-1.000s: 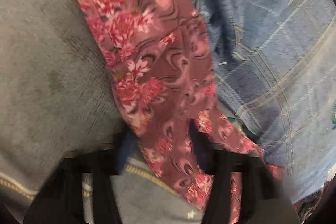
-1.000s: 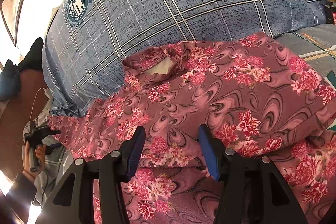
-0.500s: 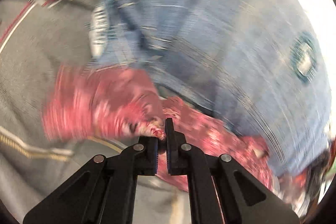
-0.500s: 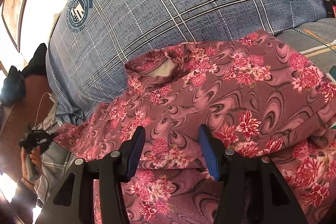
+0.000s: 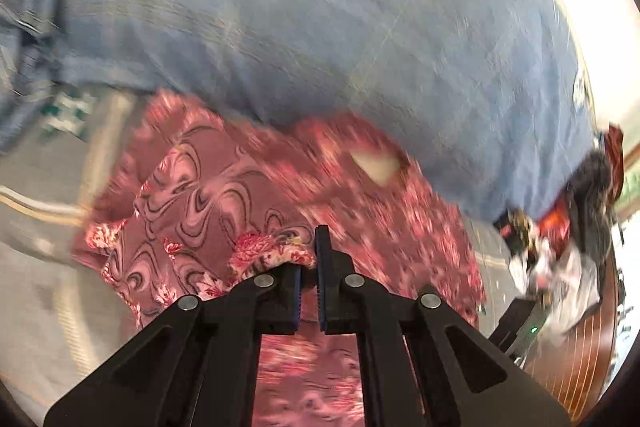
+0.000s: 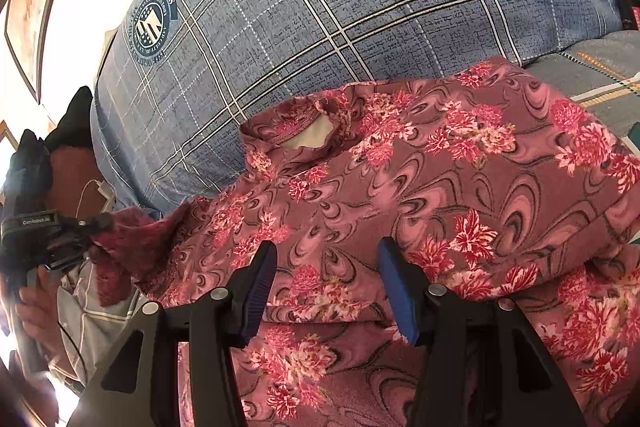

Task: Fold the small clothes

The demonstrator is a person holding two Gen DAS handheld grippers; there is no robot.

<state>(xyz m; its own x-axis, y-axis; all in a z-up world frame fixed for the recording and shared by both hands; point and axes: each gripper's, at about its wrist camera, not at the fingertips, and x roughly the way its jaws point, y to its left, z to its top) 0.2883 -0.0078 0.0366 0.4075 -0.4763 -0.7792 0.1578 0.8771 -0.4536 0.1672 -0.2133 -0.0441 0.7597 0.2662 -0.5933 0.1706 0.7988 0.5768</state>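
Observation:
A maroon floral garment (image 6: 440,179) lies spread on the bed, its neck opening (image 6: 308,137) facing the blue pillow. My left gripper (image 5: 310,259) is shut on a bunched end of the garment (image 5: 272,251), a sleeve, and holds it lifted over the cloth. In the right wrist view that same left gripper (image 6: 90,231) shows at the far left, pinching the stretched sleeve end (image 6: 120,239), with a hand (image 6: 32,307) on its handle. My right gripper (image 6: 326,259) hovers open low over the garment's front fold, nothing between its blue pads (image 6: 262,287).
A big blue checked pillow (image 6: 320,7) with a round badge lies behind the garment. Grey striped bedding (image 6: 600,75) lies under it. Beside the bed are a brown wooden surface (image 5: 572,359) and a heap of dark and white things (image 5: 560,247).
My left gripper closed on the sleeve end and swept fast across the bed with it, rolling as it went. The sleeve is now drawn out to the left. The right gripper stayed still.

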